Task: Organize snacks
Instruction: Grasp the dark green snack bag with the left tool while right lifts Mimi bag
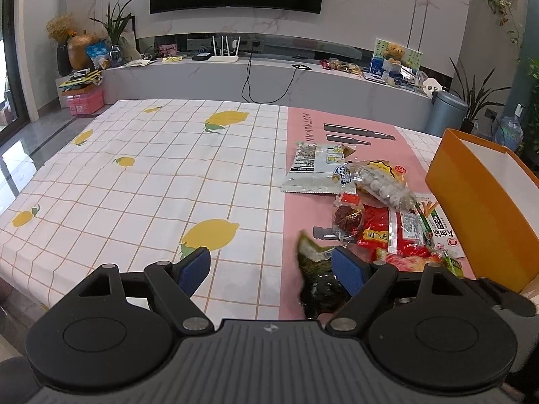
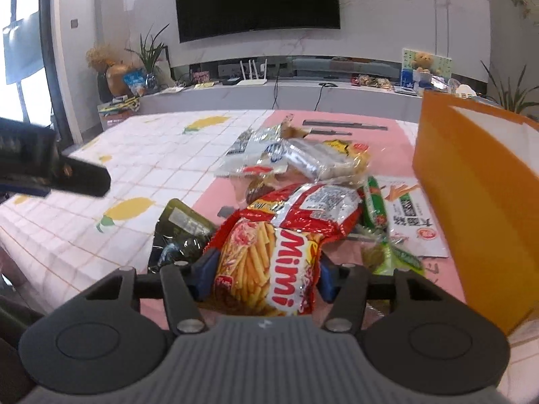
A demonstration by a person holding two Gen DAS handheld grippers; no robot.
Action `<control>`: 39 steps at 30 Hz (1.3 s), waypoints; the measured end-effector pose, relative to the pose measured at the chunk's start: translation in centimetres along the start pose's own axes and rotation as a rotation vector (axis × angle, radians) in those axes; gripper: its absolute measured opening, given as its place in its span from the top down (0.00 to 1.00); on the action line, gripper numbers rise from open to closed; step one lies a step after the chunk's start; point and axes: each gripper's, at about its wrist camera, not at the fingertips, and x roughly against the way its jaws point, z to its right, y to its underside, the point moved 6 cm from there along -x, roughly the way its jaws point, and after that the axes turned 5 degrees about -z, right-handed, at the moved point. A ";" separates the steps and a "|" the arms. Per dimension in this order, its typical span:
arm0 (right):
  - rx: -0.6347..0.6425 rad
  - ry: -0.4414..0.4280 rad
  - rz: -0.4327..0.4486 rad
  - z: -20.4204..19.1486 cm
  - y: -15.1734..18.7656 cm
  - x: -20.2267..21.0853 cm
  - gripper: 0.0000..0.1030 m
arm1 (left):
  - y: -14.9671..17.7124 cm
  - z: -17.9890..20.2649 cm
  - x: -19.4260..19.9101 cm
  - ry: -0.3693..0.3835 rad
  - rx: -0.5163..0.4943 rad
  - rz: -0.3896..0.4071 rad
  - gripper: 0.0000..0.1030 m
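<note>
Snacks lie heaped at right of the left view on the bench, beside the orange box, probably their destination. Right gripper has its fingers pinched on the Mimi bag, seemingly lifting it; left gripper stands wide, empty, apparently idle.

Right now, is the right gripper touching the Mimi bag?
Touching. The right wrist view shows both blue pads of the right gripper pressed against the Mimi bag.

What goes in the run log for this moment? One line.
right gripper: closed on Mimi bag | left gripper: open, empty | orange box: beside pile
</note>
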 end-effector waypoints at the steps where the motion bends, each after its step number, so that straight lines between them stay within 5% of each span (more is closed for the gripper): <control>1: 0.002 0.006 0.007 0.2 -0.2 0.3 0.45 | 0.0 0.0 -0.1 0.000 0.000 -0.002 0.07; 16: -0.086 0.060 0.100 3.5 -1.9 4.3 0.45 | 0.8 1.6 -3.1 0.048 -0.037 -0.084 0.07; 22: -0.088 0.078 0.134 4.2 -2.5 5.4 0.45 | 1.5 2.5 -6.7 0.017 -0.037 -0.222 0.06; 31: -0.115 0.071 0.127 4.8 -2.6 5.5 0.45 | 1.4 4.2 -8.6 0.011 -0.040 -0.230 0.06; 34: -0.112 0.074 0.132 4.7 -2.7 5.5 0.45 | 1.3 4.2 -9.0 0.066 -0.015 -0.255 0.25; 36: -0.108 0.075 0.128 4.6 -2.6 5.5 0.45 | 1.3 4.5 -8.8 0.124 0.005 -0.265 0.52; 39: -0.107 0.080 0.125 4.6 -2.5 5.5 0.45 | 1.4 4.6 -8.4 0.107 -0.021 -0.263 0.54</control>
